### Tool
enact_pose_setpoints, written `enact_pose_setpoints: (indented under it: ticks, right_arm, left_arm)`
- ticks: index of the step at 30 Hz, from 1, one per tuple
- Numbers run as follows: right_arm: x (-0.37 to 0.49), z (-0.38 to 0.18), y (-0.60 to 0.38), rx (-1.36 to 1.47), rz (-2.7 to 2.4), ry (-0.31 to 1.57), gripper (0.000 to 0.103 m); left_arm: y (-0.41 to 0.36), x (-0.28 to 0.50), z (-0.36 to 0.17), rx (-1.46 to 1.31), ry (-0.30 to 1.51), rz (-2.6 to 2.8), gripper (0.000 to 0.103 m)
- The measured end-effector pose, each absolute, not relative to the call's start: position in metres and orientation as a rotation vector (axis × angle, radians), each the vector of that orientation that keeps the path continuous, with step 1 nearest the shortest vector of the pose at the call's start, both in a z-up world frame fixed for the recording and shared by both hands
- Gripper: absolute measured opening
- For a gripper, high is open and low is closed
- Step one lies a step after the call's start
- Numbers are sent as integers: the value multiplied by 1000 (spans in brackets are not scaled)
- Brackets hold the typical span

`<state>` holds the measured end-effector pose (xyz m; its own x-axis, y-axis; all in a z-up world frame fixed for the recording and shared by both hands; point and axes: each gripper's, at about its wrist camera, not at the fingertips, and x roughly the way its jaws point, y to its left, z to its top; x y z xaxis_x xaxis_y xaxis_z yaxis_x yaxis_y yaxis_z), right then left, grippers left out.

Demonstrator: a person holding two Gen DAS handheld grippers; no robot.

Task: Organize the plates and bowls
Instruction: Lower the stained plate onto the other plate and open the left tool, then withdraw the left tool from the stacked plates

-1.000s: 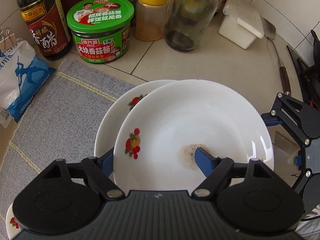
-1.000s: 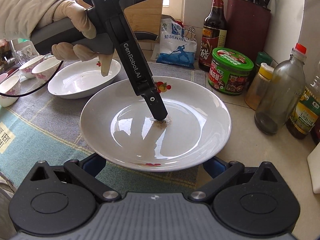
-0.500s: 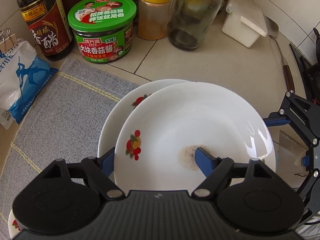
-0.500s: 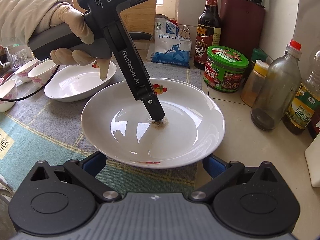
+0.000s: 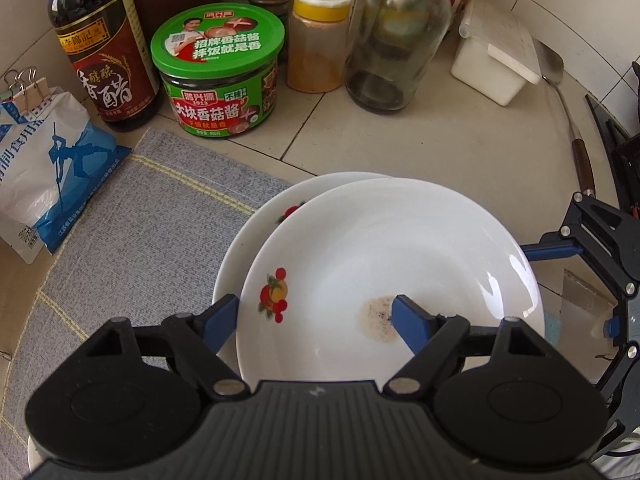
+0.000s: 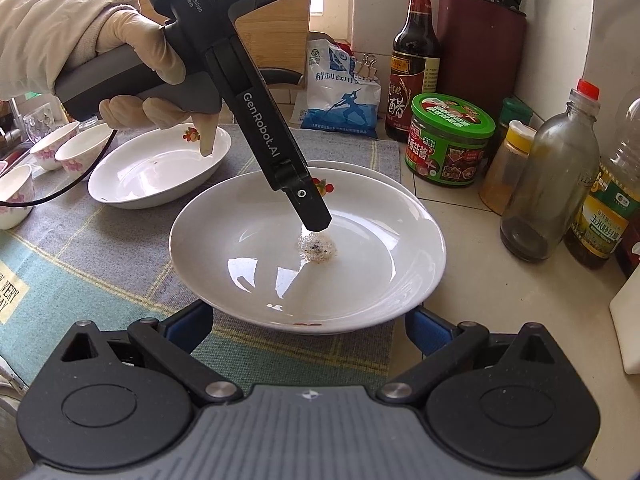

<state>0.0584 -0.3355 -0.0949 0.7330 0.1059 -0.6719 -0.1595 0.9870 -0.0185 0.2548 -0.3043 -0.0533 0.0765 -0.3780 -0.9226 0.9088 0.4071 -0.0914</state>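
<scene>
Left wrist view: left tongs (image 5: 316,318) pinched the top plate's (image 5: 400,248) rim, stacking it over the lower plate (image 5: 256,232); right tongs (image 6: 308,320) stood spread.

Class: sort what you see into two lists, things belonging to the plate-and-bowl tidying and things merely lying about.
Job: top plate, lower plate, deep dish, small bowls, left gripper, right gripper.
Lying about: vinegar bottle, mushroom sauce jar, salt bag, spice jar, glass bottle.
</scene>
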Motion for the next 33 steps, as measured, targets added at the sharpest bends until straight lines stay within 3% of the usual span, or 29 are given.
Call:
enact_pose_setpoints:
  ticks: [23,33]
  right_arm:
    - [47,-90,-330,-79,137,699,103]
    - [42,-82,-328,-65,139,667,103]
  left_arm:
    - [-292,250,-42,582,1018,-985,87]
    - [-245,207,-6,480,868,-914,87]
